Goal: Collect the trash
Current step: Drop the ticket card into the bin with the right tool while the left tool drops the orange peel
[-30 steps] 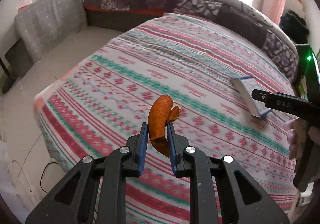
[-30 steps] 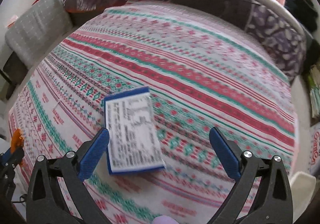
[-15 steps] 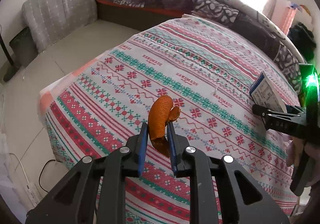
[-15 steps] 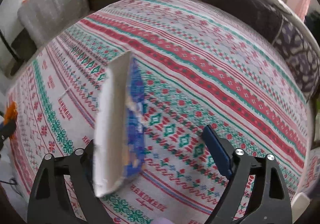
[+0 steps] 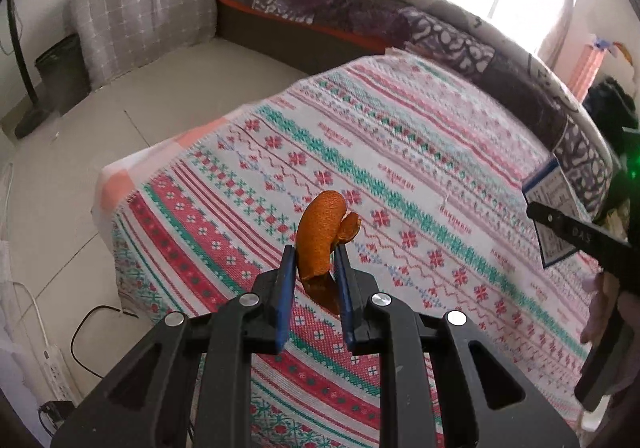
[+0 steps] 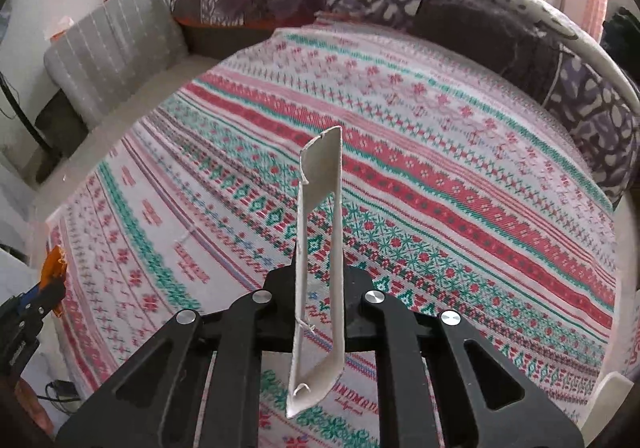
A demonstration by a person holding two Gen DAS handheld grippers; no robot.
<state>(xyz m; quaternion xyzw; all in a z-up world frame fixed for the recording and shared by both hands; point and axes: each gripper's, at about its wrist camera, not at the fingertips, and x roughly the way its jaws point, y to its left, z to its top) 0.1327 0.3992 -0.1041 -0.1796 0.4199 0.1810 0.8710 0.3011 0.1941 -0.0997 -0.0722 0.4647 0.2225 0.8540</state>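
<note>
Both fingers (image 6: 320, 280) around flattened carton (image 6: 320, 248)

Cloth, cardboard, peel and plastic

The bedspread (image 6: 460, 176) is woven cloth with a rough knitted look; the flattened box (image 6: 320, 248) is matt grey cardboard; the orange peel (image 5: 320, 232) is pitted and dull; gripper fingers (image 5: 286, 288) are matt plastic.
</note>
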